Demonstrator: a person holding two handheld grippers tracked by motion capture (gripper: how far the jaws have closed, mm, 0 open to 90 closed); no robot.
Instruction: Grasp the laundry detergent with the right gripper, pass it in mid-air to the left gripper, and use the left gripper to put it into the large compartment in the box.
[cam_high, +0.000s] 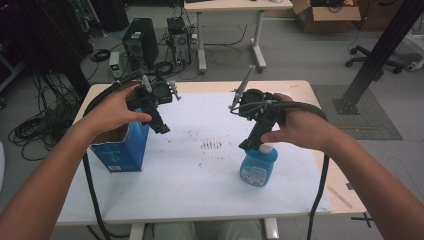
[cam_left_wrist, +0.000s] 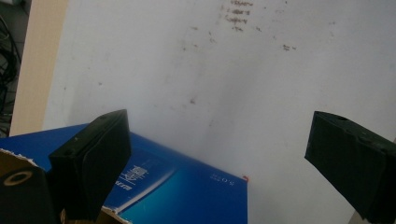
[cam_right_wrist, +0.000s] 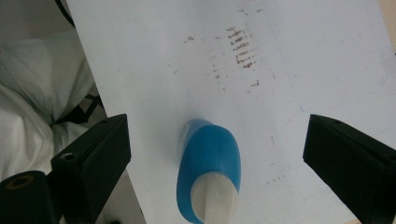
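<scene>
An open blue cardboard box (cam_high: 122, 147) stands upright on the left of the white table sheet (cam_high: 200, 170). My left gripper (cam_high: 161, 126) hovers over its right top edge, jaws wide open and empty; in the left gripper view the box (cam_left_wrist: 187, 186) lies below between the fingers (cam_left_wrist: 93, 158). A blue bottle with a white cap (cam_high: 259, 165) stands right of centre. My right gripper (cam_high: 248, 145) hangs just above its cap, open; the right gripper view looks down on the bottle (cam_right_wrist: 208, 172) between the spread fingers (cam_right_wrist: 95, 161), not touching.
Brown smudges (cam_high: 211, 145) mark the sheet's middle. Beyond the table lie a computer tower (cam_high: 140, 42), tangled cables, a desk frame (cam_high: 230, 35), a cardboard box (cam_high: 325, 15) and an office chair base (cam_high: 372, 60). A black post (cam_high: 380, 50) rises at the right.
</scene>
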